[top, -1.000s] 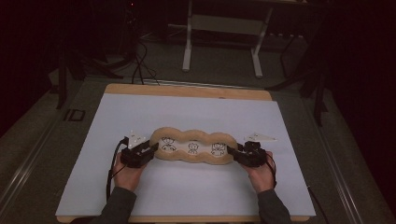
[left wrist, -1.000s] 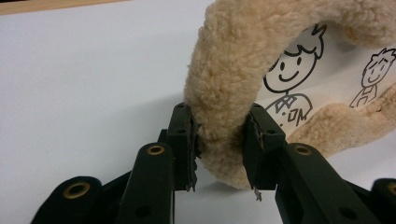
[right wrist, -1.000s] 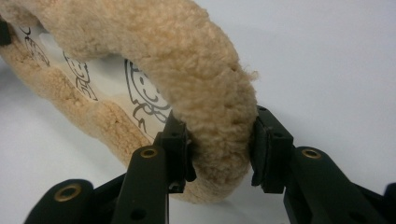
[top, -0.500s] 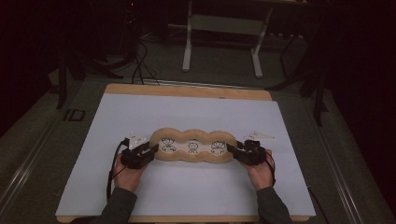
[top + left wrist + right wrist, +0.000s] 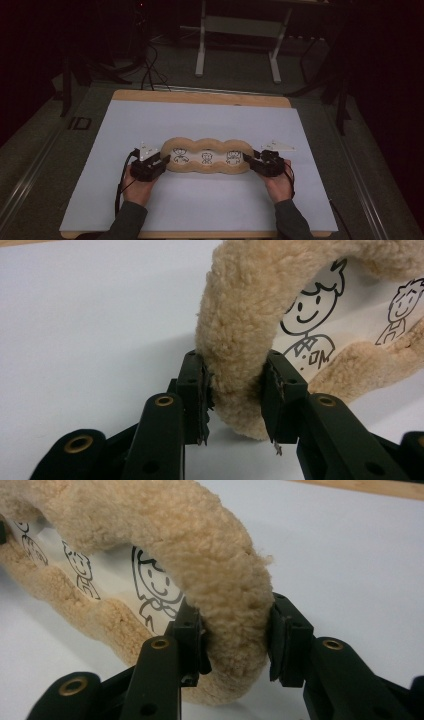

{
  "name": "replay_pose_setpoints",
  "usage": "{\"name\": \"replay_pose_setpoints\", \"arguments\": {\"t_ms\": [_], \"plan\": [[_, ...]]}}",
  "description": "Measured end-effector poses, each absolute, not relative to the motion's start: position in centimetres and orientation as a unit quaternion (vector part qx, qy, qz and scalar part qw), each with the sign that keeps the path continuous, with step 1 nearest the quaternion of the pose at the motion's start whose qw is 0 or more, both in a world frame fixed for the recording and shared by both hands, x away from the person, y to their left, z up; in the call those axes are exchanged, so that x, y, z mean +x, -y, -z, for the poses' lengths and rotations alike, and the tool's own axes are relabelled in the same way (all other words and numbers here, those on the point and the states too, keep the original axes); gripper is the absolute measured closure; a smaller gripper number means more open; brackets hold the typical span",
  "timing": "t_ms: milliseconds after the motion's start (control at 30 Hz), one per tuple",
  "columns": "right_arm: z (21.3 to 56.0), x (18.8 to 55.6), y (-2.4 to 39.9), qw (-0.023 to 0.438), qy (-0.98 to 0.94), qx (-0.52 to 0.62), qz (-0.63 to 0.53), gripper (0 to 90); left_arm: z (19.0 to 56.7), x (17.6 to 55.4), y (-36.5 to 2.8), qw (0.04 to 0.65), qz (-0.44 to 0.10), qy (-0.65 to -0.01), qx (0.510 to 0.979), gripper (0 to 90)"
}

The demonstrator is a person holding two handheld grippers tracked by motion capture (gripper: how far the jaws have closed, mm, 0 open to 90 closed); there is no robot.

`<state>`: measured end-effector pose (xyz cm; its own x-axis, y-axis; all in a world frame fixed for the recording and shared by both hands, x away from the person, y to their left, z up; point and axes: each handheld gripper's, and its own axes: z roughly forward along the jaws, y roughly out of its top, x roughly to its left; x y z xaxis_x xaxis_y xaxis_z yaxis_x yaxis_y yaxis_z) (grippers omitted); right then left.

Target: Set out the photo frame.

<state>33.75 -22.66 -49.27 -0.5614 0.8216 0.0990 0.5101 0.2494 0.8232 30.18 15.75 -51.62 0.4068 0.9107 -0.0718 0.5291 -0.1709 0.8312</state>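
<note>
A long tan fleece-rimmed pad [image 5: 206, 146] lies across the white mat, its white inner fabric printed with three cartoon figures. At its left end my left gripper [image 5: 162, 161] is shut on the rim. In the left gripper view both pads [image 5: 200, 390] press into the fleece rim [image 5: 240, 315] from either side, my left gripper [image 5: 235, 377] straddling it. At the other end my right gripper [image 5: 250, 160] is shut on the rim too. The right gripper view shows my right gripper [image 5: 235, 630] squeezing the fleece [image 5: 190, 535] beside one printed figure [image 5: 152, 587].
The white mat [image 5: 210, 117] covers a wooden table [image 5: 200, 96]. Past its far edge stands a metal frame [image 5: 237, 45] on the floor, with cables [image 5: 150, 65] to its left. A dark post [image 5: 342, 100] rises at the right.
</note>
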Motion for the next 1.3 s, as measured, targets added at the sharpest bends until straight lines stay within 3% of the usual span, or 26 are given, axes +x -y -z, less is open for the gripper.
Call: {"name": "replay_pose_setpoints", "arguments": {"t_ms": [767,900,1067,1300], "plan": [[49.7,33.3,23.0,0.156,-0.768,0.438,-0.440,61.0,51.5,29.8,-16.1,0.415,-0.215,-0.493,0.734,67.0],[49.8,33.3,23.1,0.153,-0.769,0.436,-0.442,60.5,51.4,29.8,-16.2,0.411,-0.210,-0.498,0.734,64.9],[49.9,33.3,23.2,0.149,-0.772,0.437,-0.438,54.4,51.2,29.4,-16.1,0.399,-0.227,-0.490,0.741,55.7],[49.6,32.8,23.9,0.139,-0.776,0.436,-0.435,51.4,50.8,29.2,-16.8,0.406,-0.227,-0.492,0.736,52.6]]}}
